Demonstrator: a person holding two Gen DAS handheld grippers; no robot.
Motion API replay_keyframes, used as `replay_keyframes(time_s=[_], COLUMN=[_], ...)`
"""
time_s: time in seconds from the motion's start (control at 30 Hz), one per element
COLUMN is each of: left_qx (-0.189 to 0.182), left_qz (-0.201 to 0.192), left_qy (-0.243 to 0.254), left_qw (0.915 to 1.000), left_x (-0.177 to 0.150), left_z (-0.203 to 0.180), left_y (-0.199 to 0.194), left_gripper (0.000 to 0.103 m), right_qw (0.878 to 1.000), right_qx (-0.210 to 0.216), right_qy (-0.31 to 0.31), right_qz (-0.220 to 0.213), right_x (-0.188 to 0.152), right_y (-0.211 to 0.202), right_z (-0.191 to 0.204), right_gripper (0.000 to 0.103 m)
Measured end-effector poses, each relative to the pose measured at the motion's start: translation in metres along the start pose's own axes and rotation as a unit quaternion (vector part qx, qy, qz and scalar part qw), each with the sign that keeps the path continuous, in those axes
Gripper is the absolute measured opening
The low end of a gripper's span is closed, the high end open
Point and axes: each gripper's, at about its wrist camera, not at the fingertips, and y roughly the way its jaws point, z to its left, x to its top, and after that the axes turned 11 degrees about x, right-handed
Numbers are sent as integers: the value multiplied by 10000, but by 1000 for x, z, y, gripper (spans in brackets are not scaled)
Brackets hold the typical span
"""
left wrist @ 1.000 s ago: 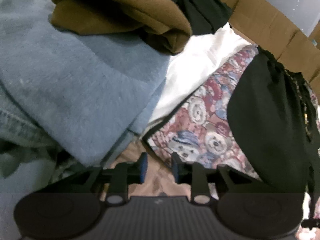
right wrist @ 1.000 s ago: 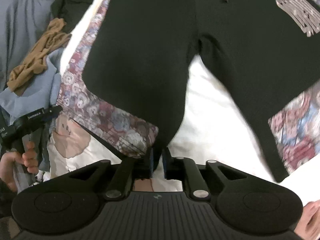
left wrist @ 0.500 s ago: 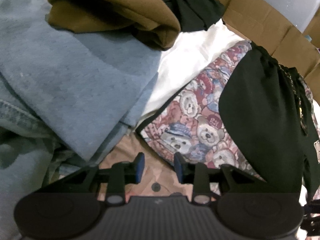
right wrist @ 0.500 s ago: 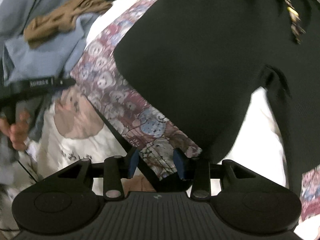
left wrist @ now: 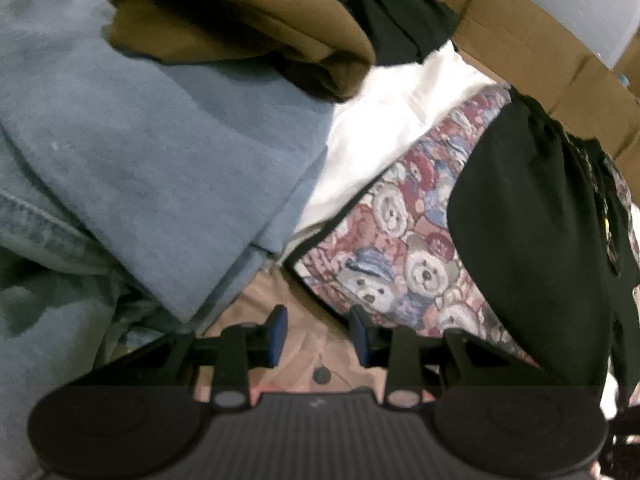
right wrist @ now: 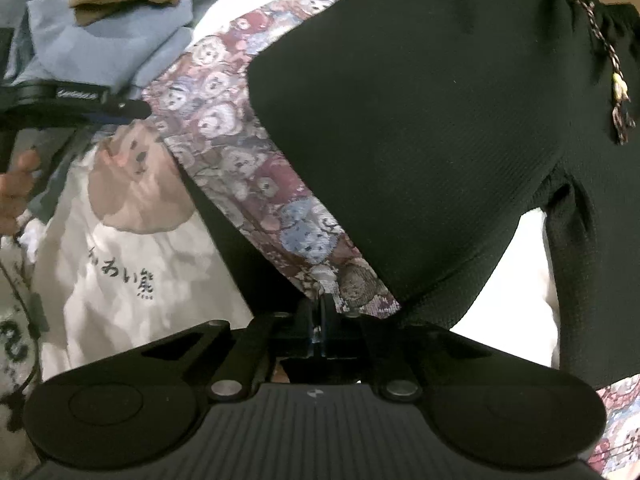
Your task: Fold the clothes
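While the right gripper (right wrist: 321,316) is clamped on the near hem of the teddy-bear-print shorts (right wrist: 224,120), spread on the white sheet (right wrist: 516,272), the left gripper (left wrist: 318,330) hovers released over the near-left corner; it likely must pinch there next.

Matt ribbed black shorts (right wrist: 400,120), woven bear-print panel (left wrist: 400,248), fuzzy blue fleece (left wrist: 140,160), plain cardboard (left wrist: 540,40)
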Motion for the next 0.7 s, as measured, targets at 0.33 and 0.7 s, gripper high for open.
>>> replay_keyframes(time_s=[0.33,0.7], left_qx=[-67,-82], left_qz=[-32,-120], left_qy=[-83,51], left_qw=[9999,9999], left_x=[5,4], left_z=[0,-1], left_y=[6,-5], left_gripper=[36,36], right_qw=[9980,9989], right_qx=[268,457], right_qy=[-351,-96], right_qz=[448,-50], right_x=[-6,-1], right_y=[10,-18], right_z=[15,21], right_gripper=[0,2])
